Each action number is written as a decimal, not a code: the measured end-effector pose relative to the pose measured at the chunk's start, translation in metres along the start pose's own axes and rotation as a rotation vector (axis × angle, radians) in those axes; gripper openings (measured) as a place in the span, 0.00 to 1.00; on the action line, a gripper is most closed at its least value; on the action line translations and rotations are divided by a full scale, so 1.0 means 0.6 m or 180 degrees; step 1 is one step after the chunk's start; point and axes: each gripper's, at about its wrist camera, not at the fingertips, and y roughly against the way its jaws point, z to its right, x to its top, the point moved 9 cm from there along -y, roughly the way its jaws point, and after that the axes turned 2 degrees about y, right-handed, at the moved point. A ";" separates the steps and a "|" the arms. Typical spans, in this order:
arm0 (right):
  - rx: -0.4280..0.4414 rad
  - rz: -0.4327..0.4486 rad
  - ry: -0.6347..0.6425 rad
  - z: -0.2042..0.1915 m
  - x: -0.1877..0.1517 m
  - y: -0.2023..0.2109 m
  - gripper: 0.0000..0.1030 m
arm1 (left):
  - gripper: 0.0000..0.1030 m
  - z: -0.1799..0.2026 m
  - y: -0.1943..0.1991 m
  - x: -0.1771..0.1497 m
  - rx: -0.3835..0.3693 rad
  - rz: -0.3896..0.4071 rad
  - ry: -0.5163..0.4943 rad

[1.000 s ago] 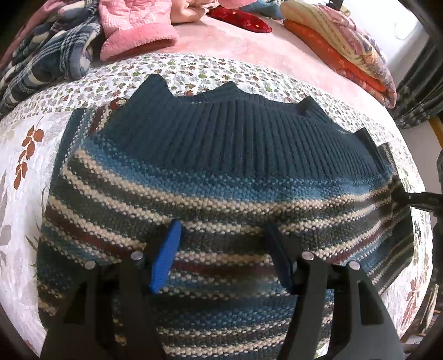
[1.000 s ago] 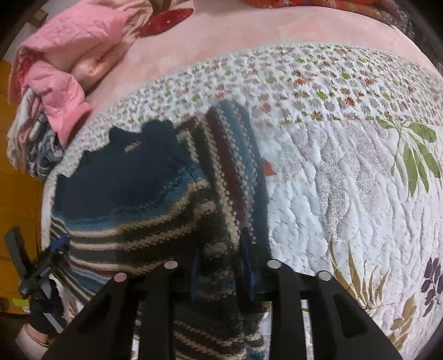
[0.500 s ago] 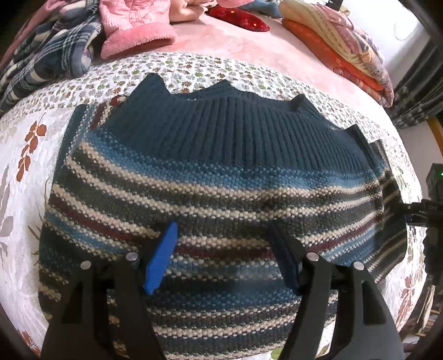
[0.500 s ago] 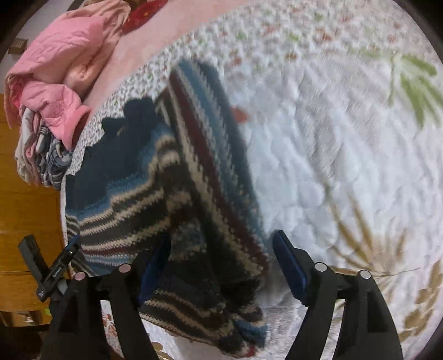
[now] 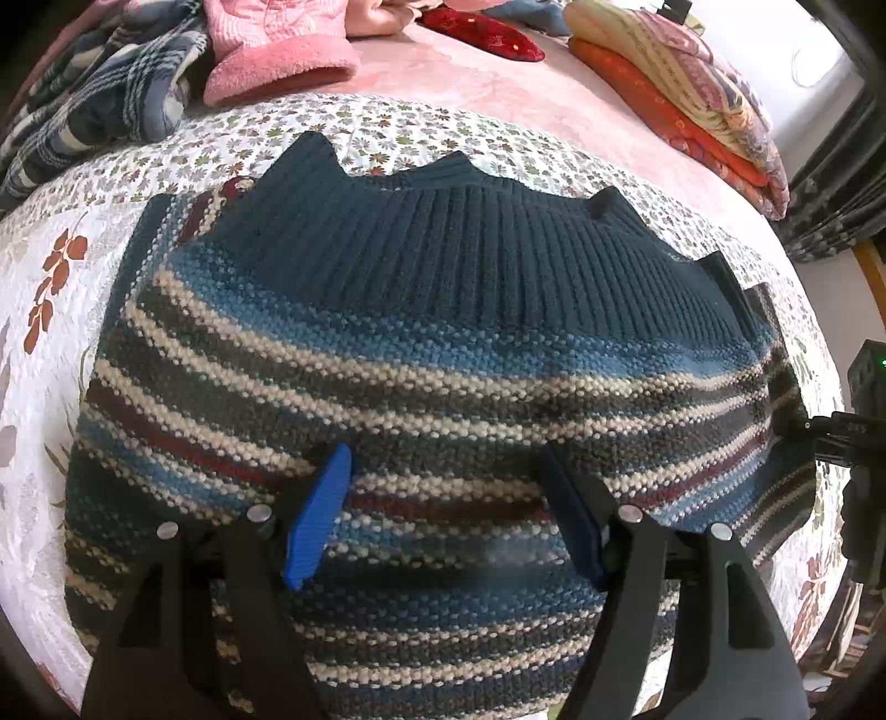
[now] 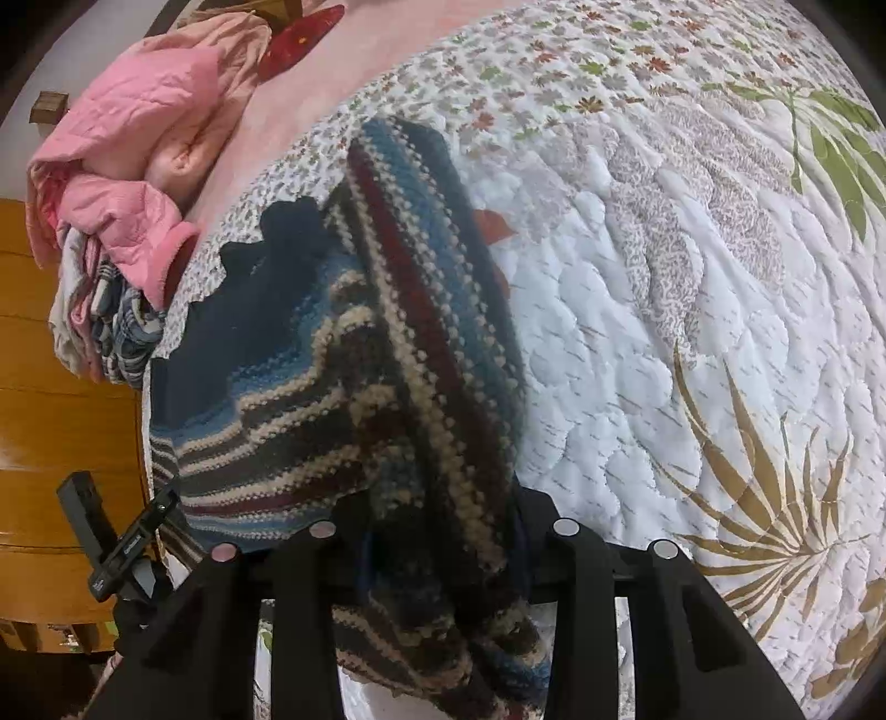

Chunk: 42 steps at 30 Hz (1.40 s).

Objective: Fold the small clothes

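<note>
— Between the left tool's (image 5: pixel 443 515) blue pads (image 5: pixel 318 515), what do you see?
— Only knit. The jaws stand wide apart just above the sweater (image 5: pixel 432 354) and grip nothing; I cannot tell whether the tips touch it.

— And the right tool (image 6: pixel 443 554)?
— Its jaws stand close together, with a thick fold of the sweater (image 6: pixel 426 343) bunched between them. The fabric hides the pads, yet the fold hangs out of the gap toward the camera, so it is pinched. From that grip one striped part runs away along the sweater's edge.

— Where does the sweater lie?
— On the bed, over a white quilt (image 5: pixel 39 343) printed with flowers and leaves. In the left view it is spread across almost the whole width, dark ribbed band on the far side, stripes of blue, cream and maroon nearer the tool.

— Anything beyond it?
— A pink sheet (image 5: pixel 498 83) past the quilt. On it, well apart from the sweater, a pink jacket (image 5: pixel 277 61), a plaid garment (image 5: pixel 94 105), a red cushion (image 5: pixel 482 39) and a stack of folded bedding (image 5: pixel 681 94). The right view shows a wooden panel (image 6: pixel 61 443) at the left.
</note>
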 end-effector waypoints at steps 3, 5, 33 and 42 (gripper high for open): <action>-0.0016 -0.0006 -0.0029 -0.003 -0.001 0.002 0.35 | 0.69 0.001 -0.001 0.001 -0.0004 -0.0009 0.0014; 0.0048 -0.0006 -0.0106 -0.017 0.001 0.004 0.32 | 0.69 0.000 0.004 0.003 -0.0025 -0.0033 0.0046; 0.0039 -0.0642 0.1296 -0.398 -0.068 -0.115 0.39 | 0.69 -0.024 0.098 0.021 -0.0825 0.0065 0.0717; 0.0585 -0.0662 0.1035 -0.406 -0.069 -0.102 0.61 | 0.69 0.038 0.072 0.039 -0.1392 -0.0171 0.0923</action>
